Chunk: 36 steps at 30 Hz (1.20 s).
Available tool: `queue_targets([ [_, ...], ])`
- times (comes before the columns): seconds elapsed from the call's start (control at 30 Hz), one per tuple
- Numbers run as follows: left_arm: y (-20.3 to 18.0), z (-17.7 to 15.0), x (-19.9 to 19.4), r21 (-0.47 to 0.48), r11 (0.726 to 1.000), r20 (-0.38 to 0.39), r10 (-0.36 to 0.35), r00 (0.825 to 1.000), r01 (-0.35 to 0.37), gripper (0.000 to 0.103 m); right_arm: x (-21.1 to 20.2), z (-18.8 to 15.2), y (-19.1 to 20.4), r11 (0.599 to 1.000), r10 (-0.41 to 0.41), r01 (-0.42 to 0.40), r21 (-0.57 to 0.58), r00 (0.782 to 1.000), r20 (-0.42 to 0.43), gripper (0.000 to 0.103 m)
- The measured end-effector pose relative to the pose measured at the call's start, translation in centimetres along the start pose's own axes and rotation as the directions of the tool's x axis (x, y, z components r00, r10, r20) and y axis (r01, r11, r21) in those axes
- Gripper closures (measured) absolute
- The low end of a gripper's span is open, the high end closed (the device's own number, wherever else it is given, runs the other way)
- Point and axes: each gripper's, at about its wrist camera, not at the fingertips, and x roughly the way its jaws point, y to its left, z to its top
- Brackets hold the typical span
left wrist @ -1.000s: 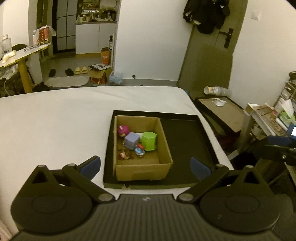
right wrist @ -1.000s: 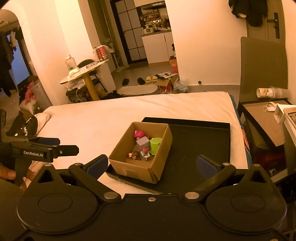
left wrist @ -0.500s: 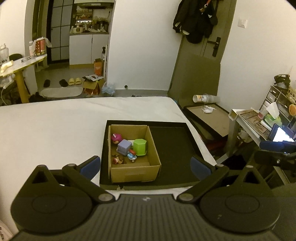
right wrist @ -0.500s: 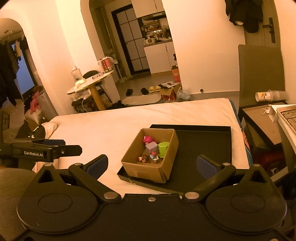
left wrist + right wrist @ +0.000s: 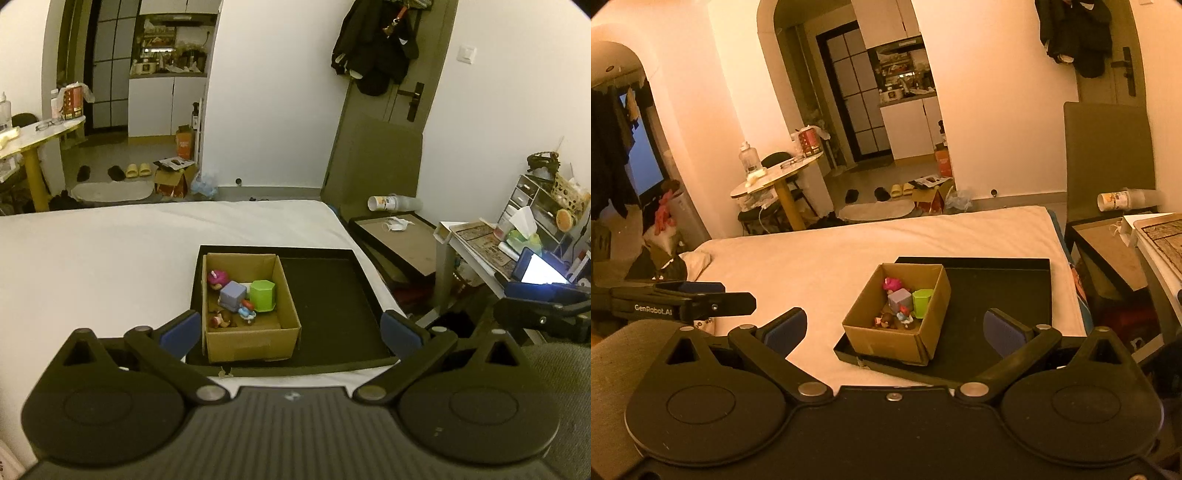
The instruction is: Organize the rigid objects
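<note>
The box (image 5: 251,314) sits in the left part of a black tray (image 5: 332,314) on the white bed (image 5: 110,258), and the small toys lie inside it. Both grippers hang back from it, well apart from the toys. The left gripper (image 5: 290,326) has its jaws spread wide with nothing between them; the right gripper (image 5: 892,328) is likewise wide and empty.

The toys look like hard moulded plastic, light and stiff, so they should neither crush nor sag in a grip. The green pot (image 5: 263,295) is hexagonal with flat upright sides, and I would take it across two opposite faces. The purple cube (image 5: 232,294) offers plain flat faces too. The pink figure (image 5: 216,277), the brown figure (image 5: 219,320) and the blue-and-red figure (image 5: 246,310) are rounded and knobbly, probably smooth, and may slip or twist; a pinch across the body seems safest.

The box is thin brown corrugated card, matte, with bendable walls. The tray is dark, flat and low-rimmed.
</note>
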Motion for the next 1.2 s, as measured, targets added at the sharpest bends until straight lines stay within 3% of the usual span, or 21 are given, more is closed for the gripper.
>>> queue_targets([
  [1.2,0.14,-0.19,-0.82,-0.007,1.000,0.007,0.012,1.000,-0.012,0.000,-0.76,-0.50,0.76,1.000,-0.008,0.009,0.030,1.000,-0.012,0.000],
])
